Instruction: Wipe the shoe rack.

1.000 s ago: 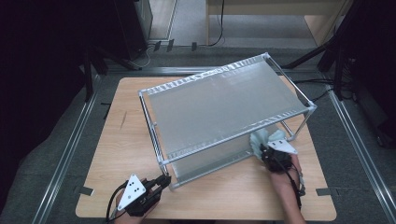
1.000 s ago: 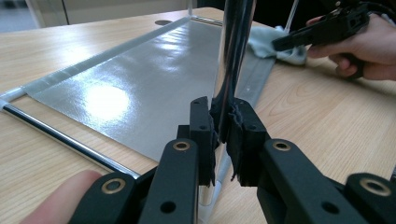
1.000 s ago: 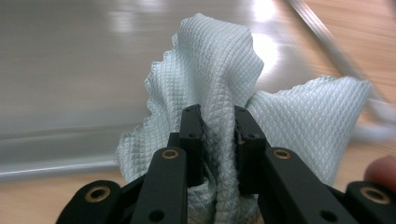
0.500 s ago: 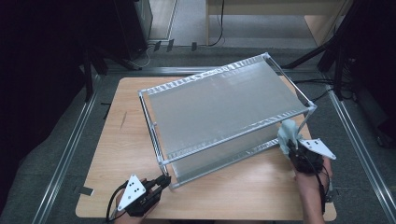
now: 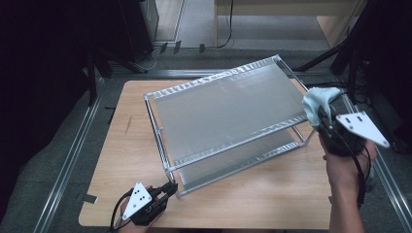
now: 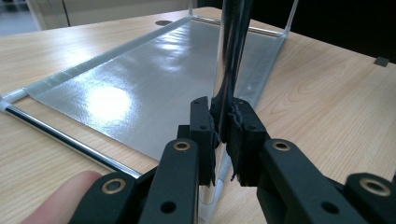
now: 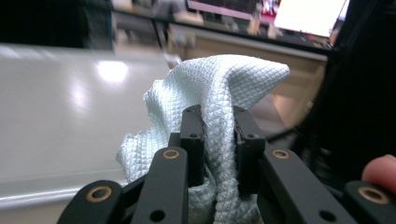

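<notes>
At near left, the left gripper (image 5: 168,188) is clenched on the near-left chrome upright post (image 6: 232,56) of the two-tier metal rack with glossy grey shelf liners (image 5: 228,104), steadying it. At right, the right gripper (image 5: 321,116) grasps a crumpled pale-blue waffle-weave cloth (image 5: 318,101) beside the top shelf's right edge. Wiping that smooth top seems next: lay the cloth flat.
</notes>
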`<state>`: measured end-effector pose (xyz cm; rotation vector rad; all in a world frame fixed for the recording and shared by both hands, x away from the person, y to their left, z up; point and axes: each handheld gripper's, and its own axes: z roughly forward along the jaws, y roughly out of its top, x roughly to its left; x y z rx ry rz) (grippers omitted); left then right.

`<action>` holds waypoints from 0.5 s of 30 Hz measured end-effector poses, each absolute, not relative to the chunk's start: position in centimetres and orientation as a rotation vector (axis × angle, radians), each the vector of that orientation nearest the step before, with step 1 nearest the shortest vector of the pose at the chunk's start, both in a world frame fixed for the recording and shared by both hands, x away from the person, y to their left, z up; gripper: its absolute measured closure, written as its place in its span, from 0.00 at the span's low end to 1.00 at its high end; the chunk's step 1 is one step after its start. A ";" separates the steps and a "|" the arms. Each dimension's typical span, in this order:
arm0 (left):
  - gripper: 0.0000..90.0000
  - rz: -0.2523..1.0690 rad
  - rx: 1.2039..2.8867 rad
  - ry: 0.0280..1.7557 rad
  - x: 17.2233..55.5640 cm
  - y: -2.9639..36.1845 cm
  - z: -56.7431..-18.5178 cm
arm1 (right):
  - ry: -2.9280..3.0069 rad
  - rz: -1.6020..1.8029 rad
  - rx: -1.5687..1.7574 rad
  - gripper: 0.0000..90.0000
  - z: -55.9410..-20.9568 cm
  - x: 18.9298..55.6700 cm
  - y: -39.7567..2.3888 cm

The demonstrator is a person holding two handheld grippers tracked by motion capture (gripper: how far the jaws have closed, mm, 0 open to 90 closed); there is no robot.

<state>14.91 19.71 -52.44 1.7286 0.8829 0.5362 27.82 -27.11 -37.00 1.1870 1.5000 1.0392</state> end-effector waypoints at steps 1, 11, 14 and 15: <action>0.91 0.535 1.728 0.885 14.9 19.7 -52.4 | 1.514 1.019 1.195 0.87 -37.2 28.6 -27.2; 0.91 0.519 1.723 0.895 14.9 19.7 -52.5 | 1.602 1.092 1.281 0.86 -39.0 30.8 -27.6; 0.91 0.520 1.726 0.894 14.9 19.7 -52.5 | 1.661 1.106 1.247 0.86 -38.9 30.6 -26.1; 0.91 0.520 1.726 0.894 14.9 19.7 -52.5 | 1.661 1.106 1.247 0.86 -38.9 30.6 -26.1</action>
